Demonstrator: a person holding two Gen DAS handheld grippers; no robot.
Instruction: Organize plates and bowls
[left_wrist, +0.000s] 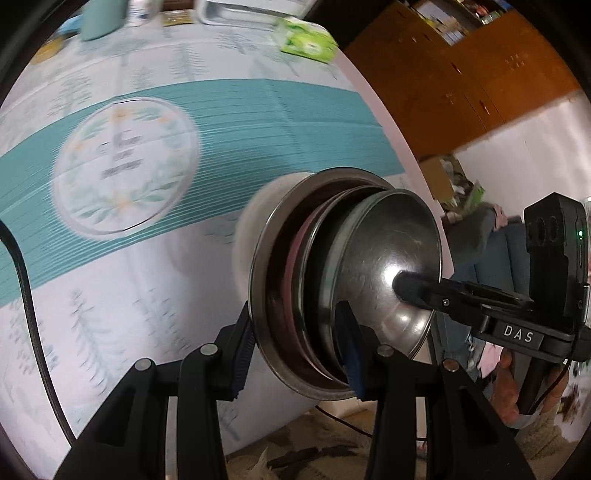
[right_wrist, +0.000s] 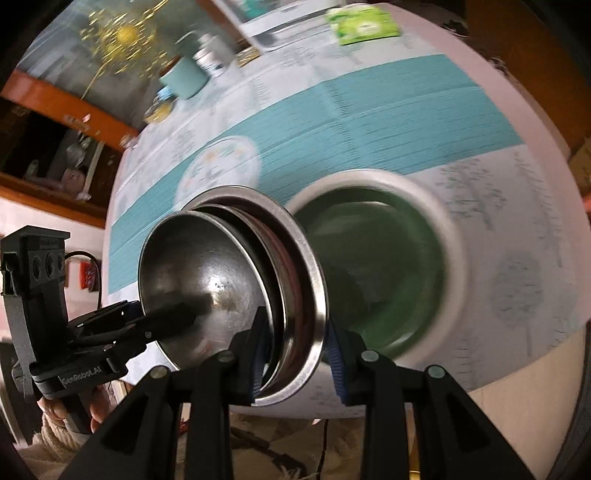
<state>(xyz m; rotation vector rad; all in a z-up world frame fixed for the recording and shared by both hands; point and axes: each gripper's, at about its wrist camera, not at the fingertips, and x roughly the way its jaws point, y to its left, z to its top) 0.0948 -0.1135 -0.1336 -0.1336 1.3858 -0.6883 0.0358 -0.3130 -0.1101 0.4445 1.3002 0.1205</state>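
Note:
A nested stack of steel plates and bowls (left_wrist: 332, 280) is held on edge above the table's near side, a small steel bowl (left_wrist: 388, 266) innermost. My left gripper (left_wrist: 295, 350) is shut on the stack's rim from one side. My right gripper (right_wrist: 295, 365) is shut on the same stack (right_wrist: 236, 288) from the opposite side. Each gripper shows in the other's view, its fingers (left_wrist: 413, 291) reaching into the small bowl (right_wrist: 199, 280). A white bowl with a green inside (right_wrist: 373, 273) lies on the table behind the stack.
The table carries a blue-and-white printed cloth (left_wrist: 147, 221). At its far side stand a teal cup (right_wrist: 184, 79), a small jar (right_wrist: 210, 59), a white tray (right_wrist: 266, 26) and a green packet (left_wrist: 306, 40). Wooden cabinets (left_wrist: 461, 74) are beyond the table edge.

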